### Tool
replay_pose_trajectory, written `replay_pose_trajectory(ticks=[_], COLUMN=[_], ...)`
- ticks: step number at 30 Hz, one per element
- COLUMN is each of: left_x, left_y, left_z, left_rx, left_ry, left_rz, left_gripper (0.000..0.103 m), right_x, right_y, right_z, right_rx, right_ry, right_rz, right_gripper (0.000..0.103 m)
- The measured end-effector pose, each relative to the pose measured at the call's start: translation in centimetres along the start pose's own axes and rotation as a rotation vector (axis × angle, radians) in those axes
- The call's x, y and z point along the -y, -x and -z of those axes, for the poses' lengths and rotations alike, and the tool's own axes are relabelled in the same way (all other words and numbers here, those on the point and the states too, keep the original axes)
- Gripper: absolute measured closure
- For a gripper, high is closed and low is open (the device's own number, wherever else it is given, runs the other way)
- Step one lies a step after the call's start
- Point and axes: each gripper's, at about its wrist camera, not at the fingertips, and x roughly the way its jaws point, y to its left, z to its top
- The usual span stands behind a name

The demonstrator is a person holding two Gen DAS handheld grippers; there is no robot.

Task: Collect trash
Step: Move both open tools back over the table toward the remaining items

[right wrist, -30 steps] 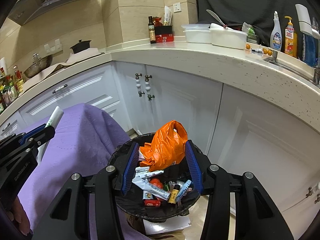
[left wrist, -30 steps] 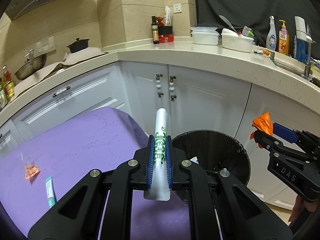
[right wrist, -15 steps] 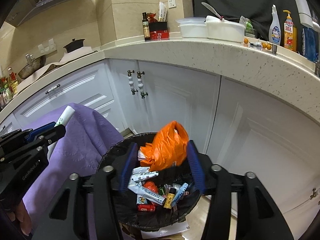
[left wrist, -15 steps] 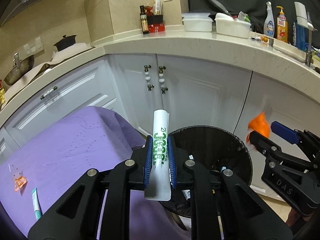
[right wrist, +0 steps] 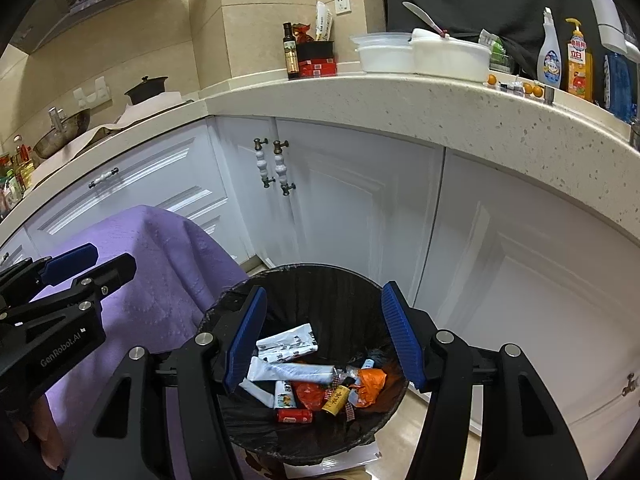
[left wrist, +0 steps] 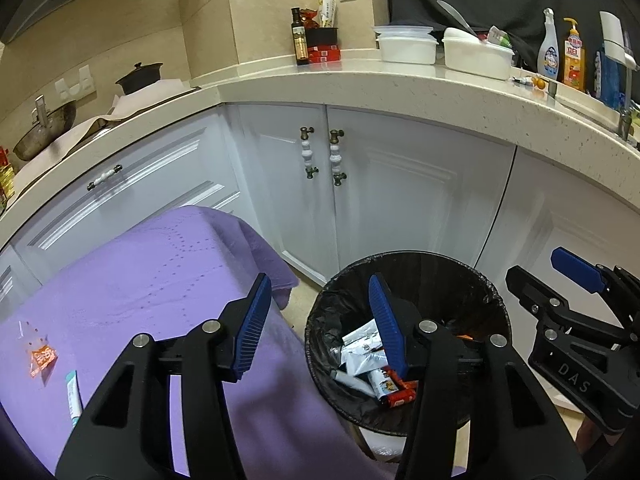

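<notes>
A: What are the two grippers doing?

B: The left gripper [left wrist: 316, 320] has just been opening; its blue pads stand apart with nothing between them. It hangs over the near left rim of the trash bin [left wrist: 496, 300], one pad above the purple cloth [left wrist: 140, 280], the other above the bin's mouth. The right gripper [right wrist: 324, 336] has also just spread its jaws and grips nothing. It sits straight over the bin [right wrist: 224, 300].

A: Where is the trash?

B: Inside the bin, on the black liner. In the right wrist view I see a white tube [right wrist: 296, 372], a white printed wrapper [right wrist: 288, 342], a crumpled orange bag [right wrist: 370, 384] to the right, a small red can [right wrist: 294, 416] at the near side and a little yellow bottle [right wrist: 336, 400].

A: Anything still out on the cloth?

B: Yes, far left in the left wrist view: an orange sachet [left wrist: 40, 360] and, just nearer, a small teal-and-white tube [left wrist: 74, 400], both lying flat, well apart from the bin.

A: And behind?

B: White cabinet doors [left wrist: 380, 208] under a speckled countertop [left wrist: 400, 88]. The bin stands on the floor just in front of them, touching the cloth's draped right edge.
</notes>
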Motion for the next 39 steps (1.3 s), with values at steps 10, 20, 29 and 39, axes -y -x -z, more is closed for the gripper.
replay_pose_trajectory(ticks=[10,20,29,39], left_x=[-4.2,-11.2,-19.7,-28.0], left_y=[2.8,6.5,10.3,13.4], left_z=[1.0,3.7,8.4,13.7], left_rx=[0.018,0.022,-0.006,-0.064], left_ry=[0.055,0.148,0.273,0.396], left_rz=[-0.046,-0.136,-0.274,-0.410], left_gripper=[0.045,0.045,0.044,0.044], right_x=[-3.8,-10.5,-18.5,-25.7], right_y=[1.7,3.0,3.1,3.1], right_z=[-0.4,-0.2,1.1,3.1], right_rx=[0.033,0.035,0.000,-0.057], right_ry=[0.032,0.105,0.205,0.318], right_rz=[-0.056,-0.170,-0.298,-0.388], right_gripper=[0.044,0.044,0.044,0.044])
